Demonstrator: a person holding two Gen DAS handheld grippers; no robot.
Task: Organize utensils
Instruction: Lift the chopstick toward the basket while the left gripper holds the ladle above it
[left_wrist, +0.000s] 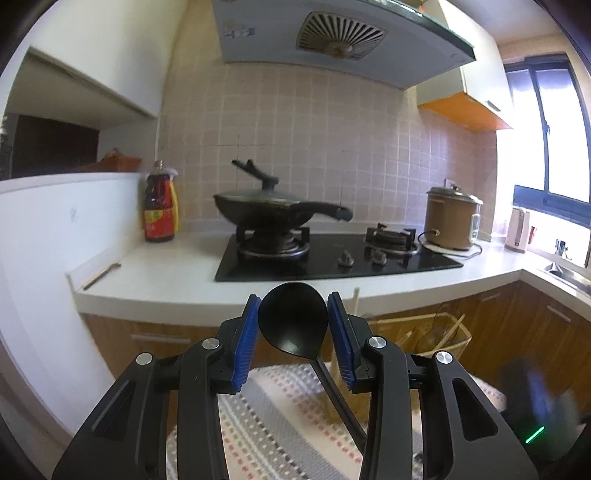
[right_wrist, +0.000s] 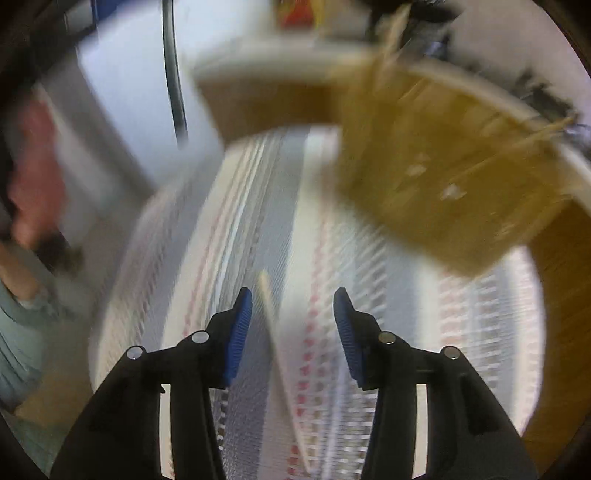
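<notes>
My left gripper (left_wrist: 292, 314) is shut on the bowl of a black ladle (left_wrist: 291, 317), held up in the air; its handle hangs down and to the right over a patterned cloth (left_wrist: 280, 406). A wooden utensil holder (left_wrist: 432, 332) with sticks in it stands beyond, low right. In the blurred right wrist view my right gripper (right_wrist: 292, 314) is open above the patterned cloth (right_wrist: 258, 221), over a pale wooden stick (right_wrist: 273, 325) lying between the fingers. The wooden holder (right_wrist: 443, 162) is up and to the right.
A white counter (left_wrist: 166, 269) carries a black hob (left_wrist: 332, 258) with a wok (left_wrist: 266, 210), a sauce bottle (left_wrist: 159, 206), a brown rice cooker (left_wrist: 452, 218) and a lone chopstick (left_wrist: 101, 276). A sink (left_wrist: 569, 273) is at the right.
</notes>
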